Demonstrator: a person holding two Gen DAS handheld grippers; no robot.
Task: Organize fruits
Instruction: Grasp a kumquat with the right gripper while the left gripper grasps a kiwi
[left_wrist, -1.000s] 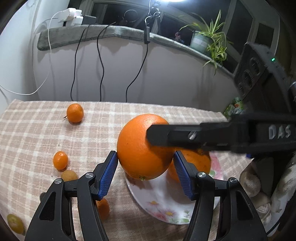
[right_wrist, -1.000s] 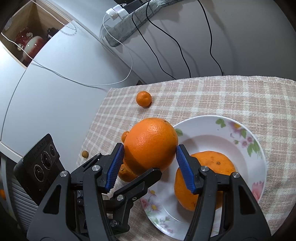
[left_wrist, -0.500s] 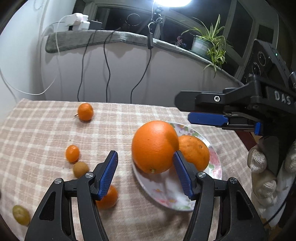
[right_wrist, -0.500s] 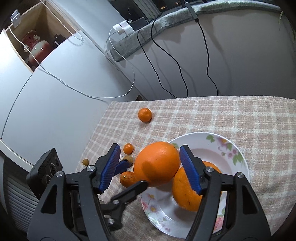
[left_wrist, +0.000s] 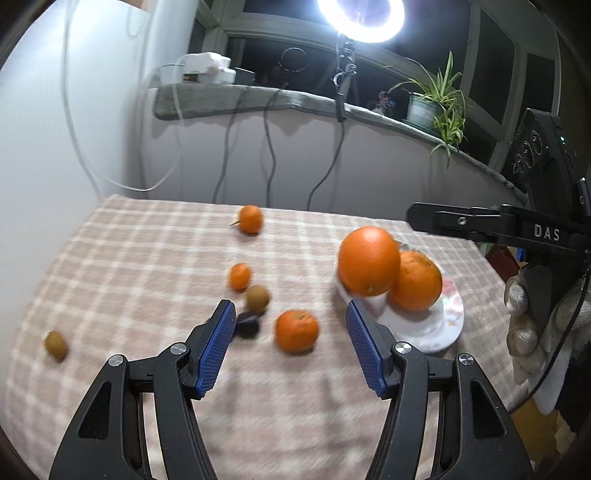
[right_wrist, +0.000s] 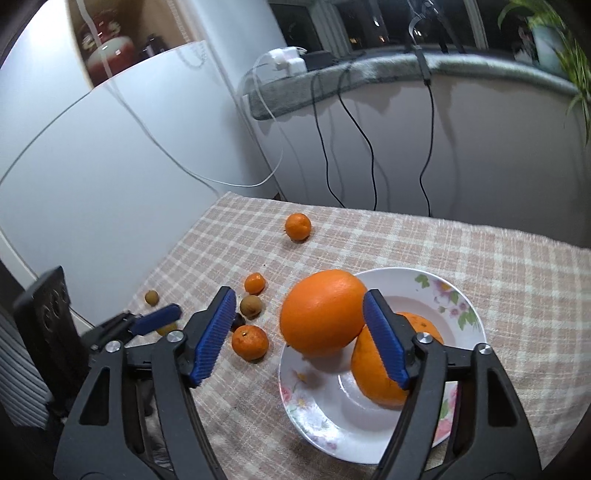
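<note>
1. My left claw (left_wrist: 291, 341) is spread wide, holding nothing, above the tabletop (left_wrist: 147, 258).
2. My right claw (right_wrist: 299, 336) gapes wide over the plate (right_wrist: 424, 288).
3. Two oranges (right_wrist: 321, 314) sit on it, touching; small fruits (left_wrist: 295, 330) lie beside.

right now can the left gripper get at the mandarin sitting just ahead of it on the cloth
Probably yes. The left gripper is open, and the mandarin lies on the tablecloth about midway between its fingers with nothing over it. The dark fruit by the left finger is the only close neighbour.
</note>
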